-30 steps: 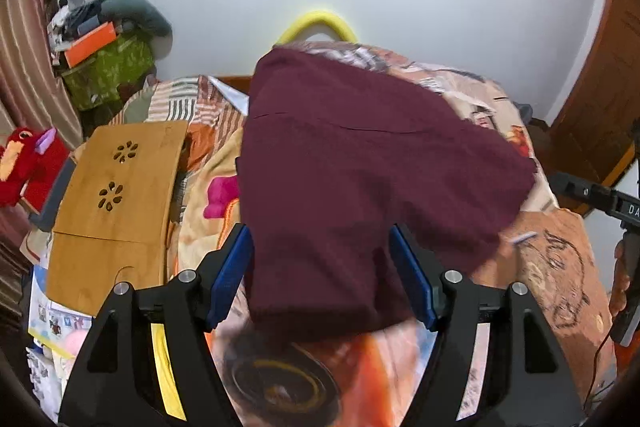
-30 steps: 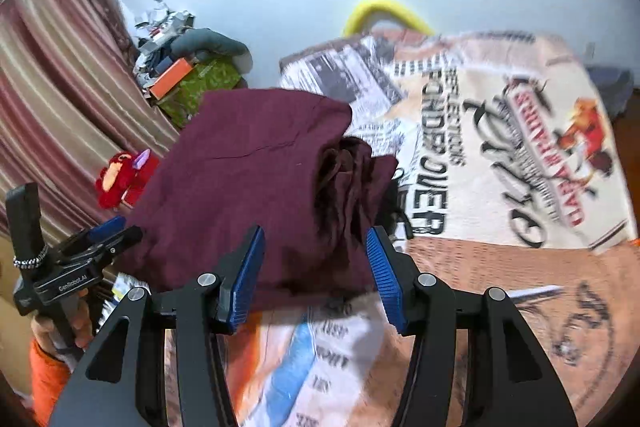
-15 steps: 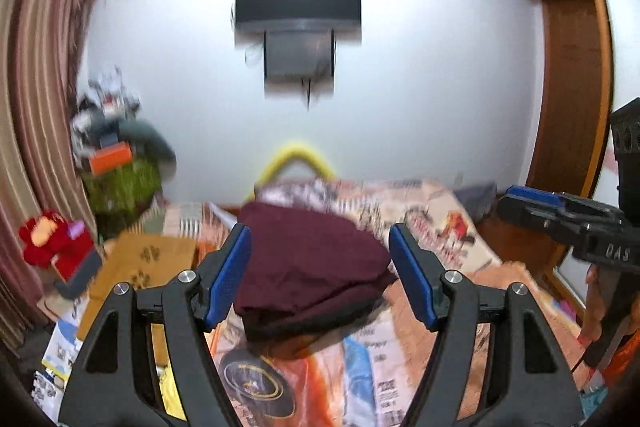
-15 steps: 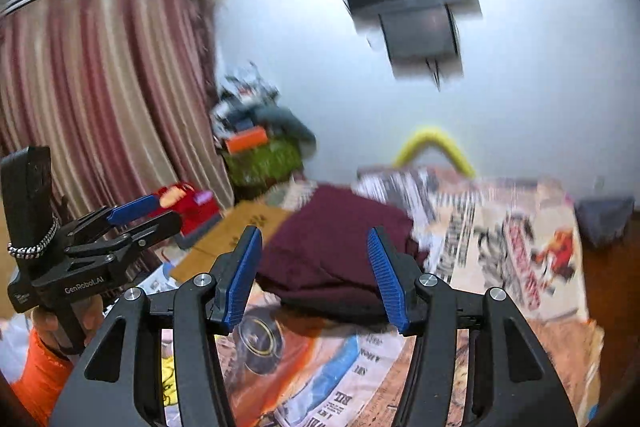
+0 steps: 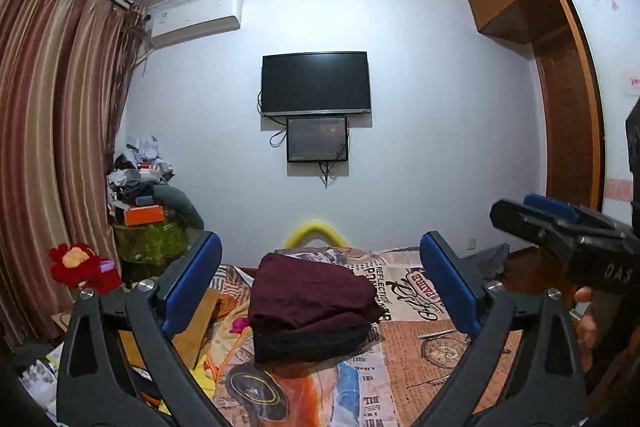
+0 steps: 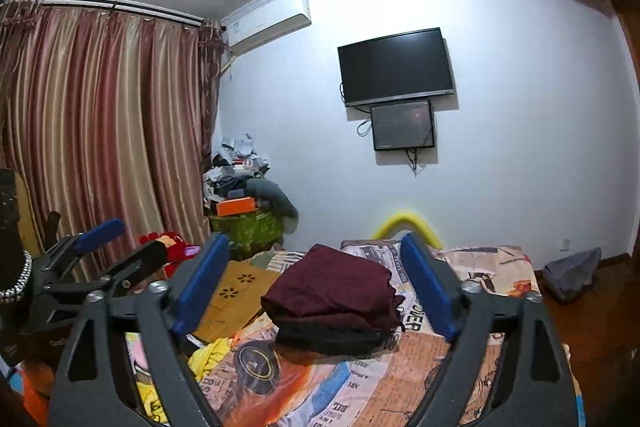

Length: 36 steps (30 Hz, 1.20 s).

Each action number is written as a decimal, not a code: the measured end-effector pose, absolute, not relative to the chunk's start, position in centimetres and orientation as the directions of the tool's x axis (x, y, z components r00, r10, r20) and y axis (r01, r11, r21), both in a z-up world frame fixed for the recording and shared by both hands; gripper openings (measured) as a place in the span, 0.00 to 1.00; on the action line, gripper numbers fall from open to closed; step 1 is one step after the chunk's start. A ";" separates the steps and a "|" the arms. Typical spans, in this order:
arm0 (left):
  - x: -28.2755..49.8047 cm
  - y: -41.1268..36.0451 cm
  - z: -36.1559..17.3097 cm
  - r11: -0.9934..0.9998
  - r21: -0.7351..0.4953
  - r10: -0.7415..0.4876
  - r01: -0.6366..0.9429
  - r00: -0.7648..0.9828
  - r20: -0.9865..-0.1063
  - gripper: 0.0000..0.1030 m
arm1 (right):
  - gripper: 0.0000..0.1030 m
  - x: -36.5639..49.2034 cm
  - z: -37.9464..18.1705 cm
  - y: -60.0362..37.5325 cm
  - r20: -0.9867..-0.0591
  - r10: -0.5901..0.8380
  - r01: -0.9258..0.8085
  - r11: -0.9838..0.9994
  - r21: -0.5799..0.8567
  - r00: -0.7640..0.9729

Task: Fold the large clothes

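A folded maroon garment (image 5: pixel 312 297) lies on top of a folded black garment (image 5: pixel 310 341) on the bed's printed sheet (image 5: pixel 424 359). Both grippers are held level and well back from the stack. My left gripper (image 5: pixel 319 247) has its jaws opening wide, with nothing between the blue pads. My right gripper (image 6: pixel 314 243) also has its jaws opening and holds nothing; the maroon garment (image 6: pixel 336 287) lies far beyond its fingers. The right gripper's fingers (image 5: pixel 560 223) show at the right edge of the left wrist view. In the right wrist view, the left gripper's fingers (image 6: pixel 100 231) show at the left edge.
A wooden lap table (image 6: pixel 236 291) lies left of the stack, with yellow cloth (image 6: pixel 208 351) in front of it. A red plush toy (image 5: pixel 80 267) and a cluttered corner pile (image 5: pixel 148 211) stand by the curtains. A grey bag (image 6: pixel 572 273) lies on the floor at right.
Both grippers let go of the maroon garment, pulled back and up from it, and tilted level. Their jaws spread wider. The garment stays folded on the stack.
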<state>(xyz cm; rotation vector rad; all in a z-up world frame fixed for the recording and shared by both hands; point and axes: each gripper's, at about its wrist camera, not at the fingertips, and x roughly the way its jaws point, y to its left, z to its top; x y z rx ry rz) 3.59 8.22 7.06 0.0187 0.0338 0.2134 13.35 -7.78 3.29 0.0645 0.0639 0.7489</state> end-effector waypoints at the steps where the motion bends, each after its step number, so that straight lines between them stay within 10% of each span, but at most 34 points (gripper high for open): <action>1: 3.5 8.3 7.0 0.977 0.013 0.214 -0.214 0.976 -0.032 0.99 | 0.85 13.4 3.1 -7.5 -0.041 0.671 -0.667 0.741 0.082 0.740; 36: 4.2 8.5 4.5 0.977 0.006 0.214 -0.214 0.973 -0.084 1.00 | 0.97 12.8 1.7 -8.6 -0.107 0.632 -0.626 0.775 0.089 0.768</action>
